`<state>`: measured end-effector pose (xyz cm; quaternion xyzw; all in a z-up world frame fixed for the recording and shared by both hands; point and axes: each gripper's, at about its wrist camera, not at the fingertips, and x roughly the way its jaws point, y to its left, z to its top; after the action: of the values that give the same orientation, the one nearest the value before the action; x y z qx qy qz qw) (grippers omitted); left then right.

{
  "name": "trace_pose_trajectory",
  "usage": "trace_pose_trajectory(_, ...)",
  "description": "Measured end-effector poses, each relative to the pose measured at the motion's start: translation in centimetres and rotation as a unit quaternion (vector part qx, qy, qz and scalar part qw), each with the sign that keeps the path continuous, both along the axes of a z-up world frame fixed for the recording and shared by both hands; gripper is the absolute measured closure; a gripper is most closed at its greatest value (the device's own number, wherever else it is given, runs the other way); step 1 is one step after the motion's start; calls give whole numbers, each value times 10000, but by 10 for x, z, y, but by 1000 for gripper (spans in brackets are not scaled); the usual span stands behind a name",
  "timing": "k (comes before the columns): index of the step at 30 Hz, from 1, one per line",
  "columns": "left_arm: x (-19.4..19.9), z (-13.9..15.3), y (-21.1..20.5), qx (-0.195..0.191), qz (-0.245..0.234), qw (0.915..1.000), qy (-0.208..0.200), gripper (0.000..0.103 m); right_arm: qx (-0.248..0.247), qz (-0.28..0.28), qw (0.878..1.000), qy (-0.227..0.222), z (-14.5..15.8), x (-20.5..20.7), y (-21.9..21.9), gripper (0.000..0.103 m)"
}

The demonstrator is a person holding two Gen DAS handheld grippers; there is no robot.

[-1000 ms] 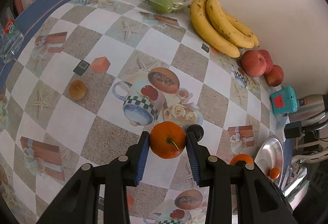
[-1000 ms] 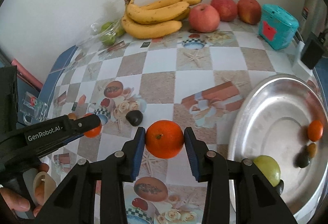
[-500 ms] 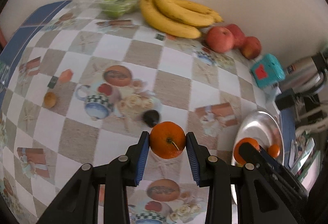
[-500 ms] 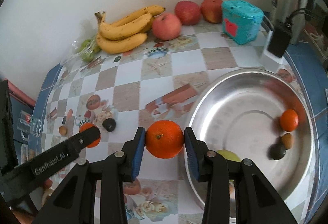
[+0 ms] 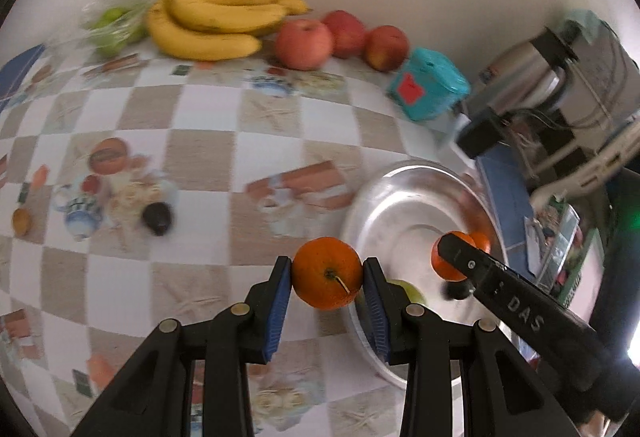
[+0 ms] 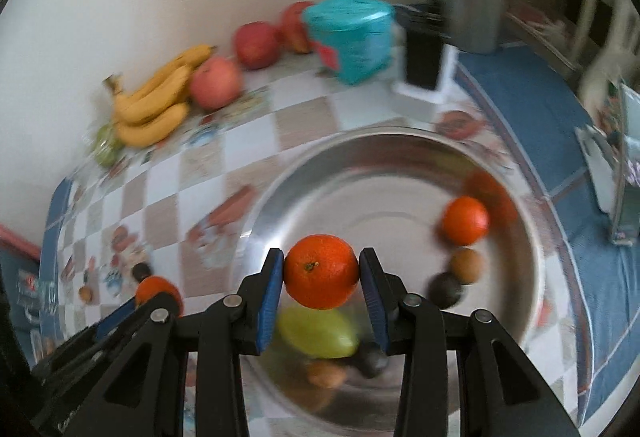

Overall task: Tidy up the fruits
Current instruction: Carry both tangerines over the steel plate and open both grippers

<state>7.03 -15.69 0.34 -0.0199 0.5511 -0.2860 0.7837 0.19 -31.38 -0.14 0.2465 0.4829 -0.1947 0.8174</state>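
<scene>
My left gripper (image 5: 327, 279) is shut on an orange (image 5: 327, 273) and holds it above the table at the left rim of the silver bowl (image 5: 372, 197). My right gripper (image 6: 321, 273) is shut on another orange (image 6: 321, 271) and holds it over the silver bowl (image 6: 360, 173). The bowl holds a small orange (image 6: 465, 220), a green fruit (image 6: 318, 333) and several small dark and brown fruits. In the left wrist view the right gripper reaches over the bowl with its orange (image 5: 448, 261).
Bananas (image 5: 208, 21), three red apples (image 5: 304, 43) and bagged green fruit (image 5: 114, 29) line the back wall. A teal box (image 5: 428, 89) and a kettle (image 5: 560, 77) stand at the back right. A dark fruit (image 5: 158, 217) and a brown fruit (image 5: 22, 221) lie at the left.
Both grippers have moved right toward the bowl with their oranges. The right gripper now hangs over the bowl's inside; the left has reached its rim.
</scene>
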Motion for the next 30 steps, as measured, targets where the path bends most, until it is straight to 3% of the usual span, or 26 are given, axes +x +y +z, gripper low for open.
trace_pose_trajectory(10,-18,-7,-36,-87,-535,9975,-447,65,165,-328,9992,124,-13,-13,-21,62)
trace_pose_trajectory(20,-19,-15,-41,73,-538,9972,-519,62,282,-420,9985,185,-20,-13,-23,61)
trace_pose_trajectory(26,-16,-13,-36,41,-458,9975,-540,44,253,-504,9982,219,-19,-14,-25,61)
trace_pose_trajectory(30,-13,-9,-32,-32,-394,9978,-525,44,128,-512,9985,174,-13,-14,-25,47)
